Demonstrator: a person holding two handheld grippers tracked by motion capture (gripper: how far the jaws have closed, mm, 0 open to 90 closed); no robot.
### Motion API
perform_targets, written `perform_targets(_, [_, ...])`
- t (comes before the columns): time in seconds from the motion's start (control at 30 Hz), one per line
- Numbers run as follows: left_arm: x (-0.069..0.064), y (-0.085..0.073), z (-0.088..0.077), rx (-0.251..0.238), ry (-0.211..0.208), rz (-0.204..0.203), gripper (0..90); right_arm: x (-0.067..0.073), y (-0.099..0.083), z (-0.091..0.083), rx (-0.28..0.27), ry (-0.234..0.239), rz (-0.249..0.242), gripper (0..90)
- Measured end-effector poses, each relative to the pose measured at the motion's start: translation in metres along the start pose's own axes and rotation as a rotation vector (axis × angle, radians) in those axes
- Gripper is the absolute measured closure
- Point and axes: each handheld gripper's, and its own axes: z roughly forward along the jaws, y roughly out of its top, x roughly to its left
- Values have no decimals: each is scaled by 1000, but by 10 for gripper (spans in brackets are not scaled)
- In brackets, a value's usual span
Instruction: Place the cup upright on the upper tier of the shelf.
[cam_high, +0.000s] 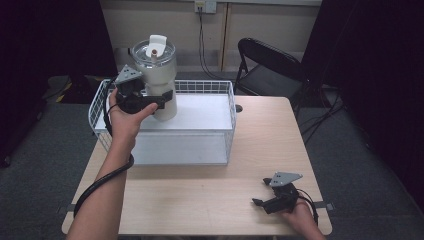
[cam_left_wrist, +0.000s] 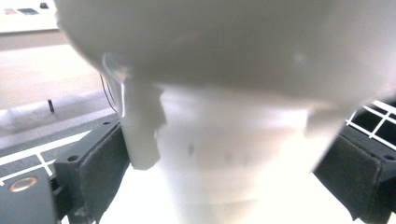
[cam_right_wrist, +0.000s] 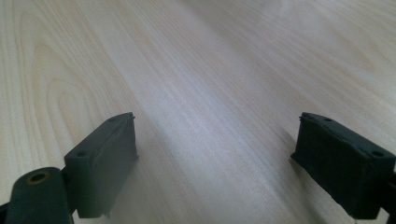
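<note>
A black folding chair (cam_high: 267, 67) stands behind the wooden table (cam_high: 260, 145) — grey carpet (cam_high: 350, 165), beige wall (cam_high: 280, 25) with a socket (cam_high: 205, 6).

I can read no text, label, brand, number or sign anywhere here: none on the tumbler (cam_high: 156, 80) I'm holding, none on the wire basket (cam_high: 220, 87), none on my table (cam_high: 210, 195).
</note>
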Motion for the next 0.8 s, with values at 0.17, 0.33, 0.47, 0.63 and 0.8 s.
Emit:
perform_targets(0.17, [2, -8, -6, 13, -18, -12, 109, 0, 0, 0, 0, 0, 1, 120])
perform_targets(0.33, [4, -17, -16, 15, -34, -18, 156, 0, 0, 0, 0, 0, 0, 120])
perform_targets(0.47, [3, -19, -21, 17, -42, -14, 156, 0, 0, 0, 0, 0, 0, 120])
perform_targets(0.63, [-2, -21, -29, 32, -57, 4, 156, 0, 0, 0, 0, 0, 0, 120])
perform_targets(0.8, [-9, -25, -40, 31, -96, 14, 156, 0, 0, 0, 0, 0, 1, 120])
